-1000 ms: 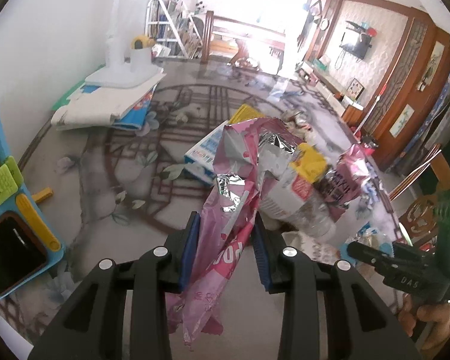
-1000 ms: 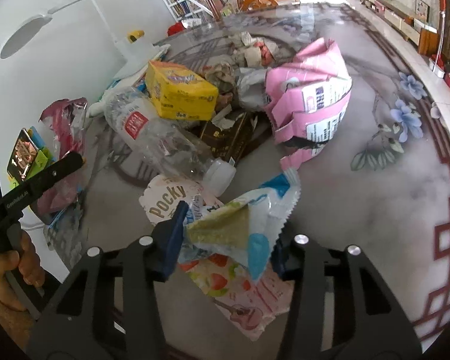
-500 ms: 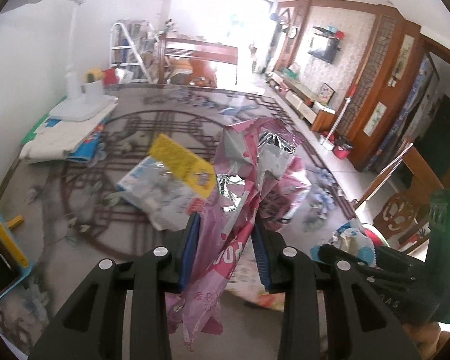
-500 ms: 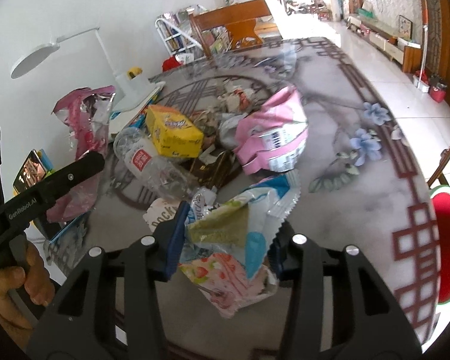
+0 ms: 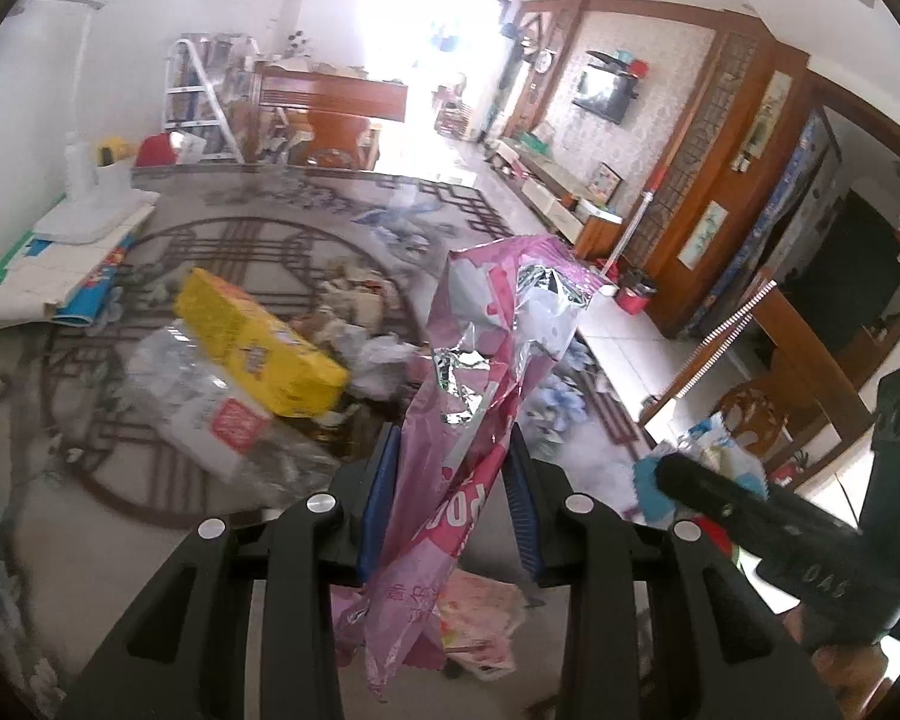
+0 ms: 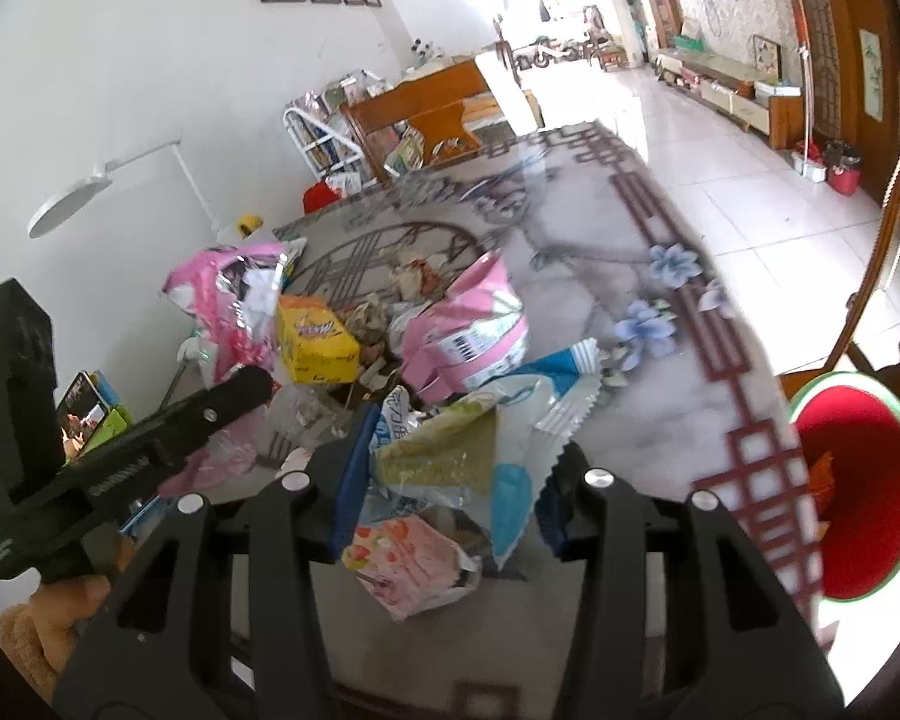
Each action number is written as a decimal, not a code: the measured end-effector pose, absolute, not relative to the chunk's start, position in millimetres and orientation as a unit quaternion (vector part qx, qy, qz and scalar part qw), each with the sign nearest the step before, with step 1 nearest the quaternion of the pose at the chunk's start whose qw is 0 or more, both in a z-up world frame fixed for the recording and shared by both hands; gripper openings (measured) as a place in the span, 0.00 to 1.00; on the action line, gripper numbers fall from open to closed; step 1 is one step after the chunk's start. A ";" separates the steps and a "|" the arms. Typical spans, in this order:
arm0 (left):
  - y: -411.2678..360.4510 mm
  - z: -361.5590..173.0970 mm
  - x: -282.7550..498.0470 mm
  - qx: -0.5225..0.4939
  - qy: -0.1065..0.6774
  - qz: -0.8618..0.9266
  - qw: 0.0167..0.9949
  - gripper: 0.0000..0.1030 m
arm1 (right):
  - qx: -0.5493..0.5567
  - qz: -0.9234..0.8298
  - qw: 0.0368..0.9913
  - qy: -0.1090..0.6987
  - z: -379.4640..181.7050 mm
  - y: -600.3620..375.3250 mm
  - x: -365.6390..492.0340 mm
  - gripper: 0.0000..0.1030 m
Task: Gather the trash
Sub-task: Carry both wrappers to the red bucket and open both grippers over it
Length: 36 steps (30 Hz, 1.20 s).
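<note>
My left gripper (image 5: 450, 474) is shut on a long pink foil wrapper (image 5: 480, 372) and holds it above the table; the wrapper also shows in the right wrist view (image 6: 228, 306). My right gripper (image 6: 450, 480) is shut on a white, blue and green snack wrapper (image 6: 486, 438), also held above the table. A trash pile lies on the patterned table (image 6: 630, 276): a yellow box (image 5: 258, 348), a clear plastic bottle (image 5: 204, 414), a pink bag (image 6: 468, 330) and a strawberry-print wrapper (image 6: 414, 564).
A red bin with a green rim (image 6: 858, 486) stands on the floor right of the table edge. A white lamp (image 6: 72, 210), folded papers (image 5: 48, 276) and a phone stand (image 6: 87, 414) sit at the table's left. Wooden chairs (image 5: 750, 414) stand at the right.
Both grippers have risen and pulled back from the pile with their wrappers still held. The red bin has come fully into the right wrist view.
</note>
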State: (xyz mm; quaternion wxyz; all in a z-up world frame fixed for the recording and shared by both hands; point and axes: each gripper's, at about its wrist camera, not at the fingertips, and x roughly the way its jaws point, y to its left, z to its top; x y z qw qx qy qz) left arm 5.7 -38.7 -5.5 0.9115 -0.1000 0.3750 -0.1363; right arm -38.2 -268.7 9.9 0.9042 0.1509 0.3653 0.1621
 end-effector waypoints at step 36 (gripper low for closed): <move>-296.7 -78.8 49.6 -0.020 0.476 -0.375 0.795 0.31 | 0.253 -0.076 0.888 0.377 -76.4 -505.1 -73.0 0.44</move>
